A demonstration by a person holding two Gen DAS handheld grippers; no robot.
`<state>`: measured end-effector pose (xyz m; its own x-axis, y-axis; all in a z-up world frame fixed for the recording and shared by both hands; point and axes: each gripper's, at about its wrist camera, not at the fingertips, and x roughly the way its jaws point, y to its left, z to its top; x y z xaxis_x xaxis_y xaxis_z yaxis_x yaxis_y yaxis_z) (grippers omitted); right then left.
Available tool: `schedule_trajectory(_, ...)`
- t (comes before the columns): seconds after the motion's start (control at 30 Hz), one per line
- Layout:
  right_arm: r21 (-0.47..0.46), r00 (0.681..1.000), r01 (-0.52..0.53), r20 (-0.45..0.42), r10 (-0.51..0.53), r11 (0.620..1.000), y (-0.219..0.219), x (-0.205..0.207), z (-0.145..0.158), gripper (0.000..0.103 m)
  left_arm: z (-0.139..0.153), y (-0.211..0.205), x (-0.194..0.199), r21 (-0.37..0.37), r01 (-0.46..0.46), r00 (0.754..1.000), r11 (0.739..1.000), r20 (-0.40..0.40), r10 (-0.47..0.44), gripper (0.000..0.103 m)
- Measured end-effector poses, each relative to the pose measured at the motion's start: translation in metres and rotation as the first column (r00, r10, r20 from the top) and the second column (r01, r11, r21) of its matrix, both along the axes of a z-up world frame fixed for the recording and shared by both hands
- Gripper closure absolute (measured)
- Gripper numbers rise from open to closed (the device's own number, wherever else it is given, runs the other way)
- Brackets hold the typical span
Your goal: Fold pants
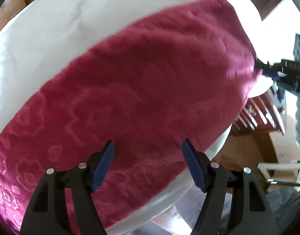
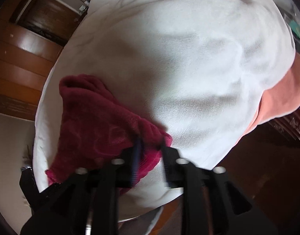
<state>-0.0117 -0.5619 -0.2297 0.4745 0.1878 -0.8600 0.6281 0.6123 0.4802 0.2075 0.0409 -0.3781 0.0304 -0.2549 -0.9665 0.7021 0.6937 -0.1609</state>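
Dark red fleece pants (image 1: 142, 82) with a faint flower print lie stretched across a white bed (image 1: 52, 29). My left gripper (image 1: 148, 152) is open and empty, its blue pads hovering over the near edge of the pants. My right gripper (image 2: 150, 143) is shut on the end of the pants (image 2: 95, 123), which bunch up from its jaws over the white sheet (image 2: 189, 68). In the left wrist view the right gripper (image 1: 261, 66) shows at the far right, pinching the pants' end.
The bed's edge drops off to a wooden floor (image 1: 245, 148) on the right. Wooden furniture (image 2: 22, 58) stands beyond the bed. A salmon-coloured cloth (image 2: 283, 98) lies at the bed's right side. A dark red slatted piece (image 1: 255, 113) sits beside the bed.
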Motion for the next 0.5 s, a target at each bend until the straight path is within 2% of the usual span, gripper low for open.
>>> schedule_trajectory(0.03, 0.010, 1.000, 0.006, 0.009, -0.006, 1.000, 0.000, -0.001, 0.000, 0.044, -0.003, -0.002, -0.002, 0.009, 0.013, 1.000, 1.000, -0.002, -0.013, 0.032)
schedule_trajectory(0.1, 0.017, 0.999, 0.043, 0.018, -0.044, 0.999, -0.002, -0.007, 0.000, 0.039, -0.006, -0.005, -0.006, 0.014, 0.020, 1.000, 1.000, -0.011, -0.020, 0.032)
schedule_trajectory(0.17, 0.060, 0.998, 0.063, 0.023, -0.065, 0.996, -0.005, -0.011, -0.006, 0.039, -0.004, -0.008, -0.007, 0.000, 0.022, 1.000, 1.000, -0.013, -0.022, 0.032)
schedule_trajectory(0.3, 0.240, 0.993, 0.090, 0.049, -0.105, 0.967, -0.002, -0.016, -0.028, 0.039, 0.005, -0.013, -0.004, -0.022, 0.016, 1.000, 1.000, 0.000, -0.016, 0.032)
schedule_trajectory(0.43, 0.311, 0.990, 0.098, 0.071, -0.126, 0.945, 0.000, -0.007, -0.045, 0.039, 0.015, -0.014, 0.002, -0.041, -0.001, 1.000, 0.999, 0.017, 0.002, 0.032)
schedule_trajectory(0.47, 0.319, 0.989, 0.099, 0.072, -0.129, 0.943, 0.000, -0.004, -0.048, 0.041, 0.018, -0.013, 0.004, -0.044, -0.006, 1.000, 0.999, 0.023, 0.007, 0.032)
schedule_trajectory(0.5, 0.324, 0.989, 0.092, 0.078, -0.124, 0.942, 0.000, -0.001, -0.048, 0.053, 0.021, -0.011, 0.005, -0.047, -0.011, 1.000, 0.999, 0.028, 0.013, 0.032)
